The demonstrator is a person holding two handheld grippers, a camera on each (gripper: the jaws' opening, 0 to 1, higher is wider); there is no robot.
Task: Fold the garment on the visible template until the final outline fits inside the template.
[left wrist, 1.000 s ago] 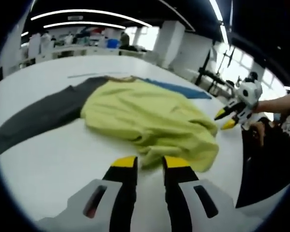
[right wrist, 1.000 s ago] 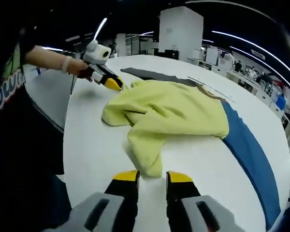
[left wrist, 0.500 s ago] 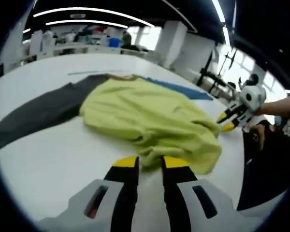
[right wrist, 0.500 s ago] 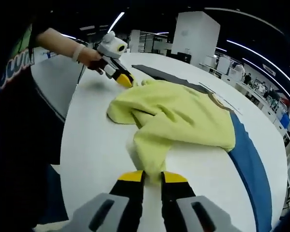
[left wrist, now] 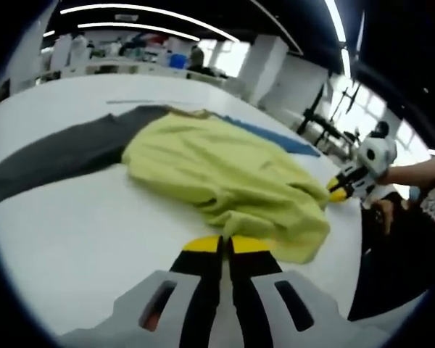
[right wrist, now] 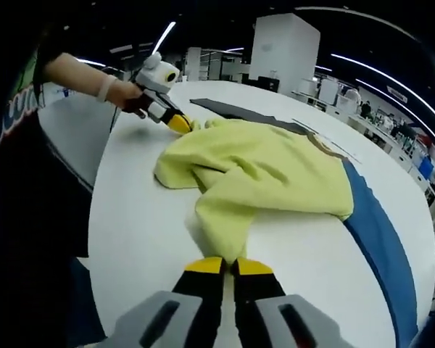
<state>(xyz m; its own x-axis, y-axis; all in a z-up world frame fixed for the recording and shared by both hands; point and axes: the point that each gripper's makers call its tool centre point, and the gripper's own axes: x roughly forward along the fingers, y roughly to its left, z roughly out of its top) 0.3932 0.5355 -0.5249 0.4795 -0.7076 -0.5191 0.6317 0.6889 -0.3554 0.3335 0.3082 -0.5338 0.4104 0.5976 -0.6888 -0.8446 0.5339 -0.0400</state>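
Both claws are down on the cloth now: the left claw (left wrist: 225, 244) has its jaws drawn together on the near edge of the yellow garment (left wrist: 225, 177), and across the heap the right claw (right wrist: 229, 266) is pinched onto a hanging corner of the same garment (right wrist: 264, 170), jaws all but touching with fabric caught between the yellow tips. The garment sits rumpled in the middle of the white bench (left wrist: 72, 232), lying partly over the template, whose dark grey panel (left wrist: 54, 154) runs out one side and whose blue panel (right wrist: 380, 243) runs out the other. To my eye this is the grab before spreading. Done well, the two hands should rise together, draw apart just enough to pull the creases out, and lay the cloth back flat and square over the template before any fold is made. Watch that each pinch holds a single layer at a true edge; from here I cannot tell how many layers are caught. A lopsided lift would drag the heap off the template toward the bench edge.
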